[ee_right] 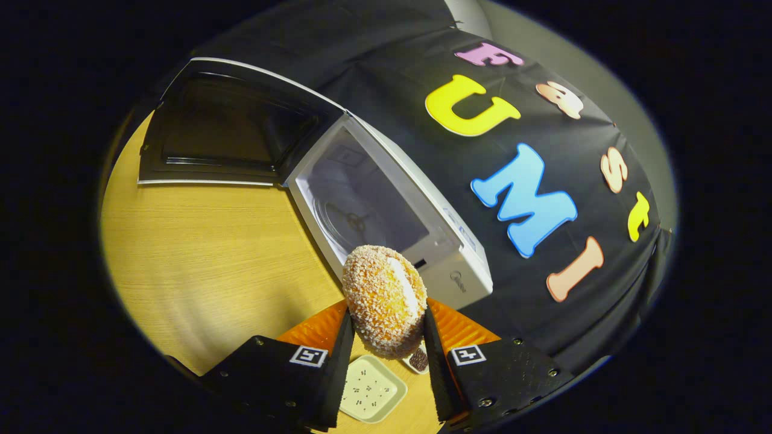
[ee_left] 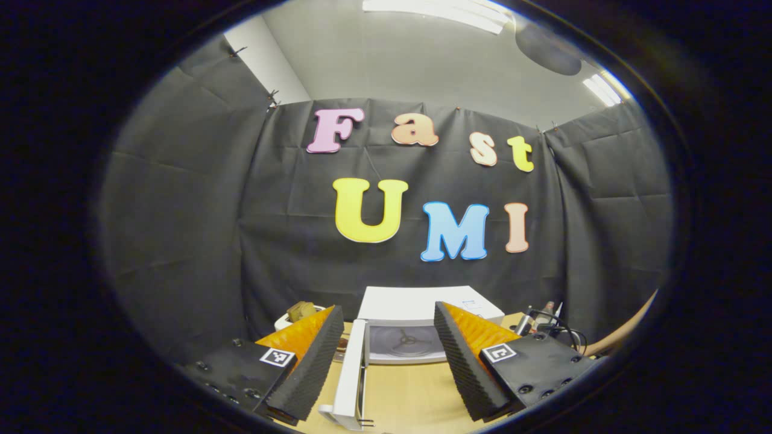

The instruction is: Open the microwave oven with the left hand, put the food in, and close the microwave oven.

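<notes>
The white box-shaped microwave oven [ee_right: 386, 205] stands on the pale wood-grain bench [ee_right: 199, 253] against the black cloth wall, and its dark-windowed door [ee_right: 223, 129] is swung wide, so the opening step looks done and the cavity with its round glass turntable [ee_right: 353, 223] is free to receive food. The right hand-held gripper [ee_right: 386, 337] is clenched on the food, a round crumb-coated bun with a pale cream seam [ee_right: 385, 298]; both fingers press its flanks, and it is held up off the bench just in front of the oven's mouth, presumably on its way inside. Below it on the bench lie a small pale square dish with dark specks [ee_right: 369, 387] and a smaller dish with something dark on it [ee_right: 418, 360], probably where the food was kept. In the left gripper view, the left hand-held gripper [ee_left: 389, 352] is released, its fingers spread wide and grasping nothing. It sits back from the oven with the edge of the open door [ee_left: 353, 380] between its fingers, a sensible place to wait: clear of the other hand's path yet near enough to push the door shut. The placing calls for a level entry so the soft bun clears the frame.
</notes>
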### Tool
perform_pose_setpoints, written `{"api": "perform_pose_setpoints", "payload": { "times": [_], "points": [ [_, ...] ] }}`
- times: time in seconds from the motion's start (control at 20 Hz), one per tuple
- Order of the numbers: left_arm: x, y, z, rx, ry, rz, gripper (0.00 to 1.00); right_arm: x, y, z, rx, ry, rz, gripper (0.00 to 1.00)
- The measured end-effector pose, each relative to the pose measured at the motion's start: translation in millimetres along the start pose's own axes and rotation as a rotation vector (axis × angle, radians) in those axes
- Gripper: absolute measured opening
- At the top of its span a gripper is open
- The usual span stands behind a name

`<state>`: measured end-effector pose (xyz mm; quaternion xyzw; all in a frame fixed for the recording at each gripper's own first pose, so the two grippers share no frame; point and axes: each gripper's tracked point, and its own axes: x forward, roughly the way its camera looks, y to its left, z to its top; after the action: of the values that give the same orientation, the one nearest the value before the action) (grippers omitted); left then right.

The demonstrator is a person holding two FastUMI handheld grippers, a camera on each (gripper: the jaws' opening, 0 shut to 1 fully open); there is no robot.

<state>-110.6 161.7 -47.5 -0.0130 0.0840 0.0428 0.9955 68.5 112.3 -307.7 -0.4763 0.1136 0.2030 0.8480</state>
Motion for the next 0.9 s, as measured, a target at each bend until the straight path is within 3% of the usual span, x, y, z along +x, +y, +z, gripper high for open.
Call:
{"api": "perform_pose_setpoints", "payload": {
  "times": [0.3, 0.9],
  "points": [
    [-19.6, 28.6, -3.9, 0.010, 0.013, 0.065, 0.97, 38.4, 7.9, 46.6, -0.191, -0.098, -0.044, 0.60],
    [-68.4, 68.9, -13.3, 0.027, 0.079, 0.228, 0.97, 135.5, 39.3, 54.2, -0.418, -0.069, -0.112, 0.57]
  ]
}}
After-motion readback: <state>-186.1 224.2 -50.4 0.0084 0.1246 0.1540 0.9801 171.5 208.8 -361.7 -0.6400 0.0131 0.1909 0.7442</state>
